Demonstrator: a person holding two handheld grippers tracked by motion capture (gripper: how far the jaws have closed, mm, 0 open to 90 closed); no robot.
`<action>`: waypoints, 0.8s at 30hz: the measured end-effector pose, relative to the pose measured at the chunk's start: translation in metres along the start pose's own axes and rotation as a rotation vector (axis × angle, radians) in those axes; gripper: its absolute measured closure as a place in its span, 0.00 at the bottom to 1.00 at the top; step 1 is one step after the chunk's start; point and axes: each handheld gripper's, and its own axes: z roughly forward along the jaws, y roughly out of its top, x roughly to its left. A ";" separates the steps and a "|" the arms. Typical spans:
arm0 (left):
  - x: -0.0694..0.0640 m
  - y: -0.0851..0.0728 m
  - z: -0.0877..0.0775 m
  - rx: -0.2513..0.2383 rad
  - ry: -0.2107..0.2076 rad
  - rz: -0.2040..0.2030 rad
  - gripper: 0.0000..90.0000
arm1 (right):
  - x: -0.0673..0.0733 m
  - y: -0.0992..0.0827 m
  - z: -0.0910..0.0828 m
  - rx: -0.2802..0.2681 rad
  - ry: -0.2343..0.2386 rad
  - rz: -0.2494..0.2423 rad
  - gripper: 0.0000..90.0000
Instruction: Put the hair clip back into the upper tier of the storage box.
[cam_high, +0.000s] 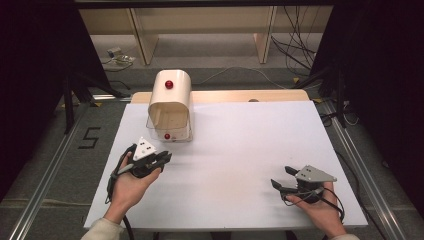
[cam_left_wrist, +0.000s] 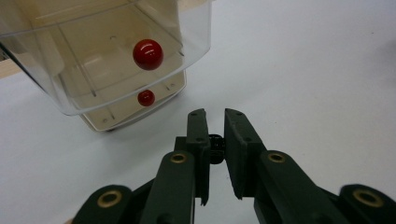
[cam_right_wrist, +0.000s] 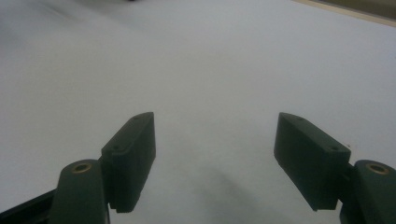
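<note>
Table: a white tabletop lay in front of the person, with a strip of bare wood showing along its far edge.
Container: a cream bread-bin-like box with a rounded top stood on the far left part of the table, its open front turned toward the person.
Clear cover: in the left gripper view a transparent curved lid stood swung partly out over the box's opening, and the cream interior showed through it.
Upper knob: a glossy red ball knob sat on the clear lid; in the high view a red knob showed on the rounded top of the box.
Lower knob: a smaller-looking red knob sat low at the box's front edge, close to the tabletop.
Left gripper: the left gripper was held just in front of the box, near it but apart from it, pointing toward its open front.
Left jaws: clenched to a narrow slit, with nothing gripped between the pads.
Right gripper: the right gripper rested low over the near right part of the table, well apart from the box, pointing left across bare white surface.
Right jaws: released and spread wide, with nothing between them.
Hands: each gripper was cradled from below in one of the person's hands, and light sleeves showed at the bottom edge.
</note>
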 end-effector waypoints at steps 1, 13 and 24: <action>0.001 0.001 -0.001 0.001 0.001 0.002 0.89 | 0.000 0.000 0.000 0.000 0.000 0.001 0.34; 0.003 0.011 -0.005 -0.016 0.008 -0.014 0.89 | 0.000 0.000 0.001 -0.001 -0.002 0.006 0.34; 0.006 0.022 -0.009 -0.035 0.019 -0.023 0.89 | -0.001 0.000 0.001 -0.004 0.002 0.002 0.34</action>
